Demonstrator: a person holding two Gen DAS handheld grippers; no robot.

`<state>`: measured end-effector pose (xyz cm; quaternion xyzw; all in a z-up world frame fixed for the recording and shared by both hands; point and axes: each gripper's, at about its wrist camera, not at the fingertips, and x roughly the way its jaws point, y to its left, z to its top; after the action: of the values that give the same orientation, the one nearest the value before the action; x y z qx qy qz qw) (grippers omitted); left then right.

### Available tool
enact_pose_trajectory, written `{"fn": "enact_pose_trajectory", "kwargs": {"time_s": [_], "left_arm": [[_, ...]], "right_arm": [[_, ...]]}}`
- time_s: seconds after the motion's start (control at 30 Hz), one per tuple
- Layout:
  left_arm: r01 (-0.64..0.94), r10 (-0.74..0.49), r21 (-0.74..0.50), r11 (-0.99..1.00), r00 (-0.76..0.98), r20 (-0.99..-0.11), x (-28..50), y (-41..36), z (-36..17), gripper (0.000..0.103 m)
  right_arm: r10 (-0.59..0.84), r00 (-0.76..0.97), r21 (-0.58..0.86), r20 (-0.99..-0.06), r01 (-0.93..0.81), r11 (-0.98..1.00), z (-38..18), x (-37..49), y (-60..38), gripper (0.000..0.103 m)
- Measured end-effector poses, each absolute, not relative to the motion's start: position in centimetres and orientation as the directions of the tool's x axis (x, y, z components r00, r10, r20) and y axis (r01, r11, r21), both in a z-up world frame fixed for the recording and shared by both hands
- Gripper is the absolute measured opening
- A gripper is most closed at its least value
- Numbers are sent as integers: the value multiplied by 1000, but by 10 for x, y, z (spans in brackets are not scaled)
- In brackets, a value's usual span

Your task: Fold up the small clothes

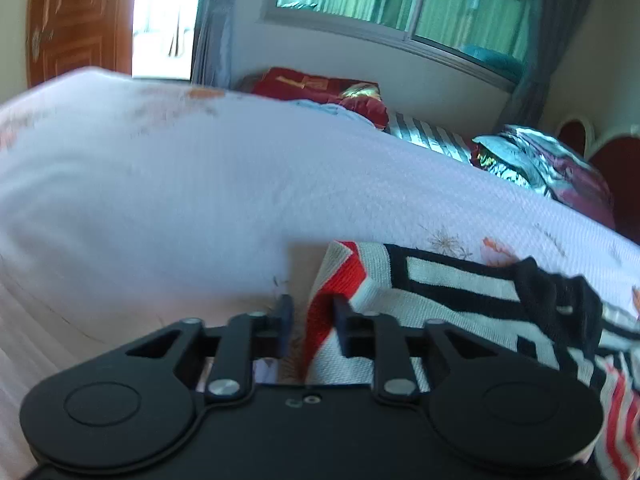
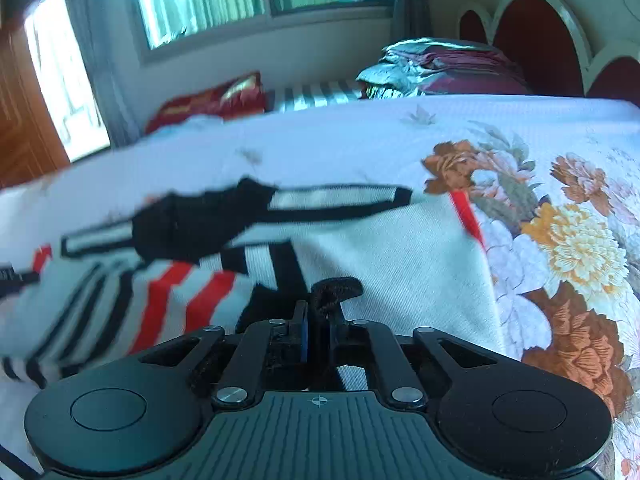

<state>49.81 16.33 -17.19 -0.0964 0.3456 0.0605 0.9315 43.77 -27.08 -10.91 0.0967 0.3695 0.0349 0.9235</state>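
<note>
My left claw (image 1: 310, 312): jaws narrowly parted, with the red-and-white corner of the garment (image 1: 460, 304) lying between the fingers; whether the pads press on it I cannot tell.

My right claw (image 2: 318, 316): jaws nearly together, pinching a black edge of the same garment (image 2: 360, 248), a small fold of it bunched above the fingertips.

Garment: small knitted piece, white with black and red stripes, spread on the bed (image 1: 200, 184) directly ahead of both claws.

Seen by left wrist only: the plain white stretch of bedcover, a wooden door (image 1: 80, 20) beside a bright opening.

Seen by right wrist only: large orange and yellow flower print (image 2: 568, 240) on the cover to the right of the garment, and a red arched headboard (image 2: 532, 36).

Both views: window, red cushion, shiny folded bedding at the far edge.
</note>
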Motion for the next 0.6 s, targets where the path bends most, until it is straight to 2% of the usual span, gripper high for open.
{"fn": "enact_pose_trajectory", "kwargs": {"time_s": [0.1, 0.23, 0.43, 0.6], "left_arm": [[-175, 48, -143, 974, 778, -627, 484, 163, -157, 24], [-102, -8, -145, 984, 792, -610, 476, 146, -144, 24], [6, -114, -167, 986, 755, -646, 463, 102, -156, 24], [19, -99, -126, 992, 740, -665, 445, 99, -179, 25]], "right_arm": [[115, 754, 193, -647, 16, 981, -98, 433, -275, 31], [155, 774, 211, -614, -28, 977, -85, 434, -264, 31], [259, 706, 240, -659, -129, 962, -98, 446, -225, 31], [212, 677, 194, -704, -103, 976, -118, 449, -230, 31]]}}
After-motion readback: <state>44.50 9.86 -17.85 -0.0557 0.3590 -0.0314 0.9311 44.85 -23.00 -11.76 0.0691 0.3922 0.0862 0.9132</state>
